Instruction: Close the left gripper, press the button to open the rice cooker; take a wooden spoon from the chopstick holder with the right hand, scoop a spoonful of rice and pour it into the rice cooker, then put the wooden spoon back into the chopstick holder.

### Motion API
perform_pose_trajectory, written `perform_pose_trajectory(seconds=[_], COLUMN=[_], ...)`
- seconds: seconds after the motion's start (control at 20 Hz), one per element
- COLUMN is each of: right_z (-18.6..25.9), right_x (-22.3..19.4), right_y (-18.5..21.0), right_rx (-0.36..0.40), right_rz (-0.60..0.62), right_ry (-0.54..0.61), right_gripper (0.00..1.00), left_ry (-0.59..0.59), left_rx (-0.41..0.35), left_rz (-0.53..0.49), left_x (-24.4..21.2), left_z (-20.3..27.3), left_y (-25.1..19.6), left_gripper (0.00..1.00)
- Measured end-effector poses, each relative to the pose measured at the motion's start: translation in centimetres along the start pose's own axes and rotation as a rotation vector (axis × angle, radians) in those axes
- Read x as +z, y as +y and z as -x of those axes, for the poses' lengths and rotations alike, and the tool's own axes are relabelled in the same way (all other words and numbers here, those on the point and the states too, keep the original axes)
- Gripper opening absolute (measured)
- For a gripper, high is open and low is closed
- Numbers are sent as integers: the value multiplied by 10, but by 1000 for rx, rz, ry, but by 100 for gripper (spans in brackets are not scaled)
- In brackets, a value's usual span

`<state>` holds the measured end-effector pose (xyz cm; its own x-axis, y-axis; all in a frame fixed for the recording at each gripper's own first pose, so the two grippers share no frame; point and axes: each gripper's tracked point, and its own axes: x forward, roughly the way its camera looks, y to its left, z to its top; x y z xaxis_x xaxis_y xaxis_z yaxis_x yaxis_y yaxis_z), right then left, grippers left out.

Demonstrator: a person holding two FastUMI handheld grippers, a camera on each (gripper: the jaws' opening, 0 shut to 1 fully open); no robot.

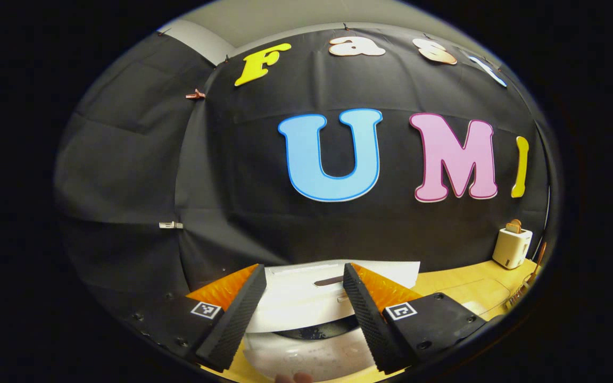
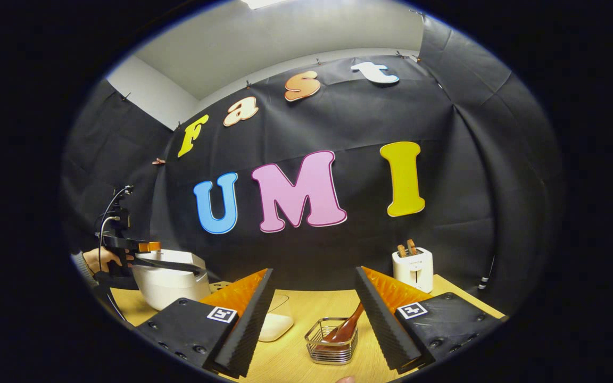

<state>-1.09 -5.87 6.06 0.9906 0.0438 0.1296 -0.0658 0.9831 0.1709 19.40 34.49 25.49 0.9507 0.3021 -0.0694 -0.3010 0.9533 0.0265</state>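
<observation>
Rice cooker [image 1: 306,298] sits white between the spread fingers of the left gripper [image 1: 302,290], its front cut off below. Right gripper [image 2: 314,292] gapes above the wire chopstick holder [image 2: 332,340] with the wooden spoon [image 2: 346,327] leaning in it; the rice container [image 2: 277,319] is half hidden behind a finger.

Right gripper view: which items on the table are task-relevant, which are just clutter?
Task items: rice cooker, wooden spoon in the wire chopstick holder, clear container of rice, left gripper over the cooker, right gripper.

Clutter: toaster with toast at the back.
</observation>
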Motion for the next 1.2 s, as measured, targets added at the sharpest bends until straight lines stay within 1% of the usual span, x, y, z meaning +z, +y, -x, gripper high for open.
perform_pose_trajectory(seconds=[0.1,0.2,0.25,0.35,0.45,0.65,0.85,0.95,1.2], right_z=[1,1,0,0,-2,-5,-6,-5,-3], right_x=[0,1,1,-1,-4,-15,-16,-14,-9], right_y=[6,8,9,9,9,13,17,16,6], right_rx=[20,28,31,30,29,44,55,53,33], right_rz=[-1,-8,-10,-11,-14,-49,-50,-46,-53], right_ry=[3,1,1,3,10,42,46,41,28], right_gripper=[93,93,93,93,93,93,93,93,93], left_ry=[51,127,152,152,152,167,163,151,115], left_rx=[-27,-46,-49,-47,-46,-69,-123,-137,-110], left_rz=[21,53,38,-10,-16,-28,7,4,-21], left_x=[1,-2,-4,-17,-21,-30,-30,-30,-28], left_z=[-11,-28,-32,-26,-24,-18,-16,-13,-11], left_y=[3,13,13,4,2,3,3,4,5], left_gripper=[96,97,97,97,98,98,99,99,98])
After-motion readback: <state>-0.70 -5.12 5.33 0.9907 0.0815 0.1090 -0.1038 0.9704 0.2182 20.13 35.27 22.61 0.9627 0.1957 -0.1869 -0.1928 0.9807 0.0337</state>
